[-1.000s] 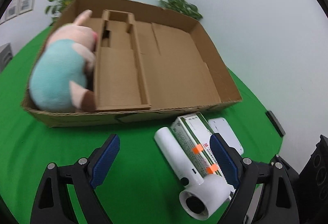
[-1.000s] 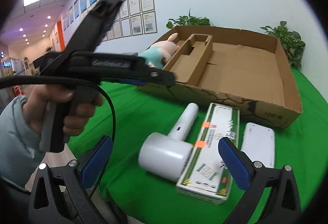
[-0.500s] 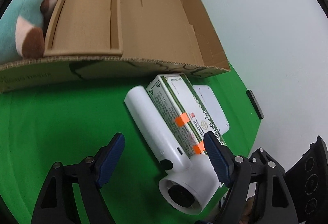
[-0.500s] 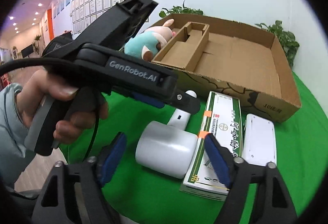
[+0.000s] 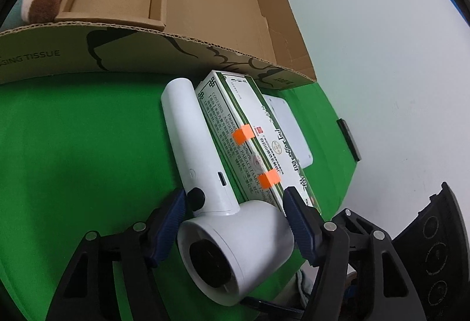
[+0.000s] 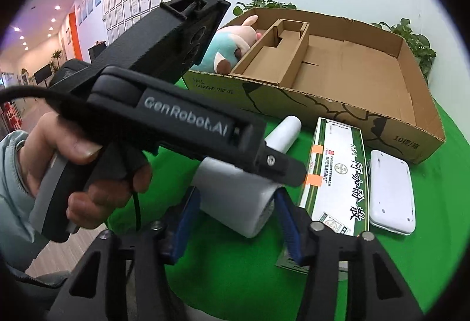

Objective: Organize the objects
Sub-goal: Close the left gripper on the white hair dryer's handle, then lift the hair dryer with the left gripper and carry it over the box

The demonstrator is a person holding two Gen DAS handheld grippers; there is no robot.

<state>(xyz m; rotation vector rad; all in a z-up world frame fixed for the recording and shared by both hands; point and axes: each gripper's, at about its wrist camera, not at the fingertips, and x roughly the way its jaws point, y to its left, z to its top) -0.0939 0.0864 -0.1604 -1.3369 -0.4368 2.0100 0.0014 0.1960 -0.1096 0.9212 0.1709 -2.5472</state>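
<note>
A white hair dryer (image 5: 235, 238) lies on the green cloth (image 5: 73, 144) with its handle pointing toward the cardboard box (image 5: 147, 42). My left gripper (image 5: 235, 221) straddles the dryer's round head. Its jaws are closing and both blue pads touch the head's sides. In the right wrist view a hand (image 6: 73, 159) holds that gripper, and its upper finger (image 6: 282, 168) lies across the dryer (image 6: 232, 197). My right gripper (image 6: 238, 218) sits just short of the head. Its jaws are also closing, and I see no clear contact.
A green-and-white medicine box (image 5: 252, 144) lies against the dryer's handle, with a flat white device (image 6: 390, 186) beyond it. A plush pig (image 6: 232, 48) sits in the left compartment of the cardboard box (image 6: 323, 106). Potted plants (image 6: 417, 42) stand behind it.
My left gripper came down and forward until the dryer's head sits between its pads, and its jaws narrowed. The right gripper's jaws also narrowed, and it edged closer to the dryer.
</note>
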